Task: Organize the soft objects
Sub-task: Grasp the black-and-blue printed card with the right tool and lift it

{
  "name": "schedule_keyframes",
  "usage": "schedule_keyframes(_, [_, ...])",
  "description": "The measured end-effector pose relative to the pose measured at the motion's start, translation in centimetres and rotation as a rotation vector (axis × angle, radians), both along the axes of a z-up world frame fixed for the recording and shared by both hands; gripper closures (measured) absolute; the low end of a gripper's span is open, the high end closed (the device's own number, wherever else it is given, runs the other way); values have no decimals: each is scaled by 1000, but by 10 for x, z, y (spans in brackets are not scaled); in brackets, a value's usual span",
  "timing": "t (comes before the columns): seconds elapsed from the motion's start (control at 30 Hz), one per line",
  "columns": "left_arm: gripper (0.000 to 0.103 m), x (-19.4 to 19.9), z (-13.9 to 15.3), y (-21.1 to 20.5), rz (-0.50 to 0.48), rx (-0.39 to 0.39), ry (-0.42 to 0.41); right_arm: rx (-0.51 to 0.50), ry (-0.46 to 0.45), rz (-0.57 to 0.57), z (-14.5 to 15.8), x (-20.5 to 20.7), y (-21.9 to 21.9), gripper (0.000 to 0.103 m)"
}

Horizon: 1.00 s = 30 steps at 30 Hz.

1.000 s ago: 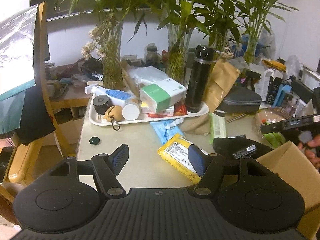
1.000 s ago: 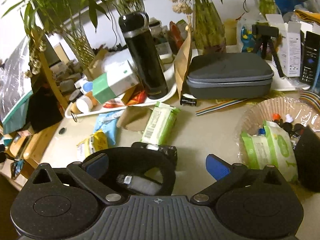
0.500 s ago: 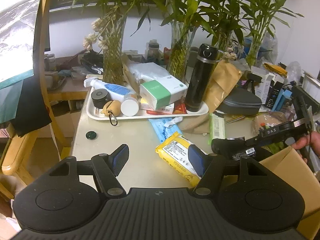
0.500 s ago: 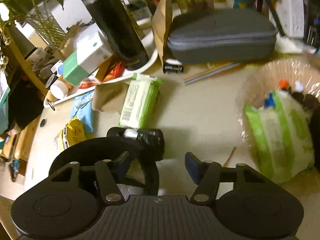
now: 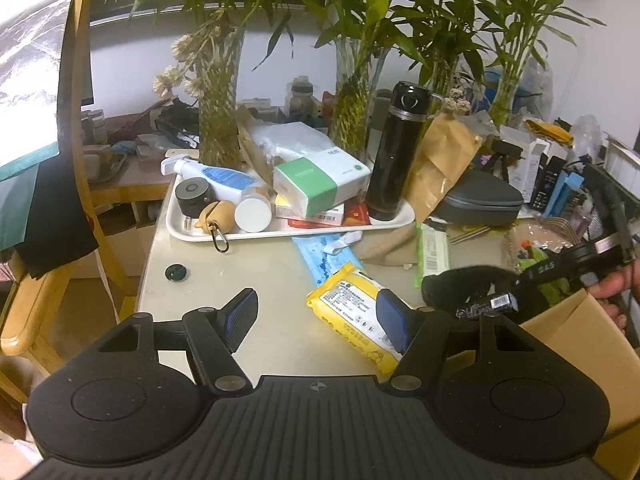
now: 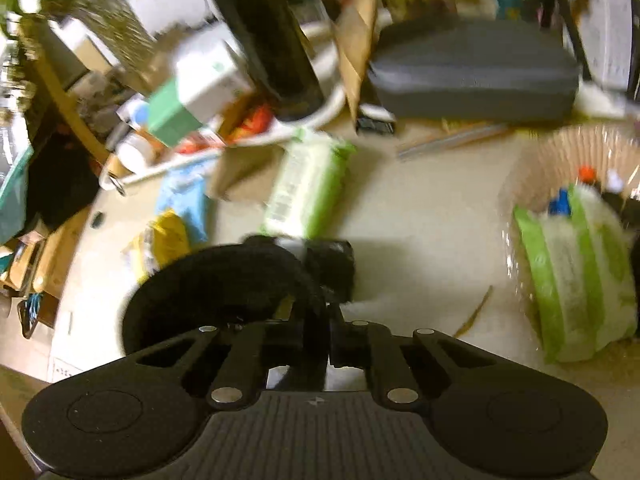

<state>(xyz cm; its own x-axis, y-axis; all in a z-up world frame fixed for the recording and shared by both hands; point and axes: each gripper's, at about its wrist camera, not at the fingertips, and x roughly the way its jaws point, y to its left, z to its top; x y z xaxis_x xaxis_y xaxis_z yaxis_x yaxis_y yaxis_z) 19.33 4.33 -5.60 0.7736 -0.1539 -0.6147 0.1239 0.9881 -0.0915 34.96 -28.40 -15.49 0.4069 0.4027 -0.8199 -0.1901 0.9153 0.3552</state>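
A black soft band with a tag [image 5: 468,290] lies at the table's right, by a cardboard box [image 5: 576,344]. My right gripper [image 6: 322,312] is shut on this black band [image 6: 224,280]; it also shows in the left wrist view [image 5: 576,264], held by a hand. My left gripper [image 5: 316,314] is open and empty above the table, with a yellow wipes pack [image 5: 352,308] by its right finger. A green wipes pack [image 6: 308,184] and a blue pack [image 5: 324,256] lie further back.
A white tray [image 5: 192,234] holds a black flask [image 5: 396,152], a green-white box [image 5: 320,180] and bottles. A grey case [image 5: 480,198] and plant vases stand behind. A basket [image 6: 532,168] with green packs is at the right. A wooden chair [image 5: 76,128] stands left.
My right gripper has closed its fingers on the black band and moved in low over it. The left gripper has stayed open and nearly still.
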Motion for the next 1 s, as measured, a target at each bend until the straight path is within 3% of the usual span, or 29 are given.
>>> schedule_keyframes(0.23, [38, 0, 0, -2, -7, 8, -9, 19, -195, -33, 44, -21, -8, 91])
schedule_keyframes(0.43, [38, -1, 0, -3, -10, 13, -16, 117, -315, -50, 69, -33, -16, 91])
schedule_keyframes(0.73, [38, -3, 3, -4, -15, 15, -38, 284, -393, -76, 90, -38, -26, 92])
schedule_keyframes(0.87, [38, -3, 2, -4, -14, 24, -41, 357, -364, -94, 85, -30, -26, 92])
schedule_keyframes(1.0, [38, -3, 1, -3, -12, 30, -41, 335, -368, -53, 83, -24, -14, 92])
